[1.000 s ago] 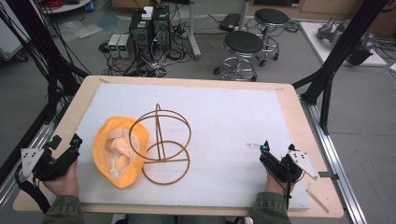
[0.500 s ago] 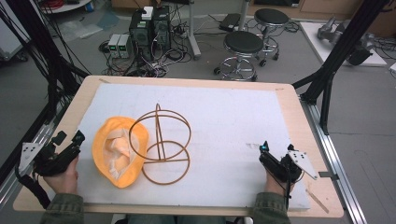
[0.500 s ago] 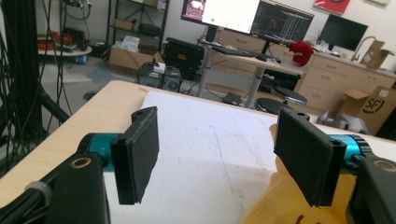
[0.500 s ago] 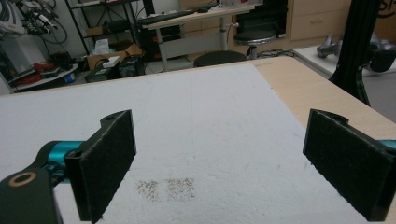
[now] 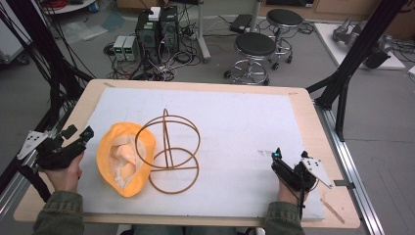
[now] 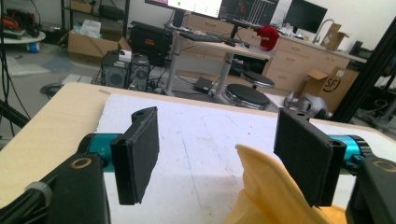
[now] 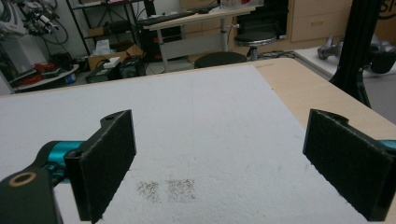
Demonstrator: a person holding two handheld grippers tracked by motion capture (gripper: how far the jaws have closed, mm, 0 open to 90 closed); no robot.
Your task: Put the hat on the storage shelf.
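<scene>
An orange-yellow cloth hat [image 5: 125, 159] lies crown-down on the white mat, left of centre. Touching its right side stands a brown wire stand [image 5: 169, 147] made of rings and an upright loop. My left gripper [image 5: 78, 133] is open just left of the hat. In the left gripper view the hat's brim [image 6: 266, 191] rises between the jaws of my left gripper [image 6: 219, 156], close to the right one, which hides part of it. My right gripper [image 5: 281, 160] rests open near the mat's front right. Between the wide-apart jaws of my right gripper [image 7: 215, 161] lies bare mat.
A white foam mat [image 5: 235, 122] covers most of the wooden table [image 5: 306, 105]. A small dark speckled stain [image 7: 166, 189] marks the mat in front of the right gripper. Black frame posts [image 5: 352, 54] flank the table; stools [image 5: 254, 46] and computers [image 5: 156, 29] stand behind it.
My left gripper has moved forward and to the right, closer to the hat. The right gripper, hat and wire stand have stayed put.
</scene>
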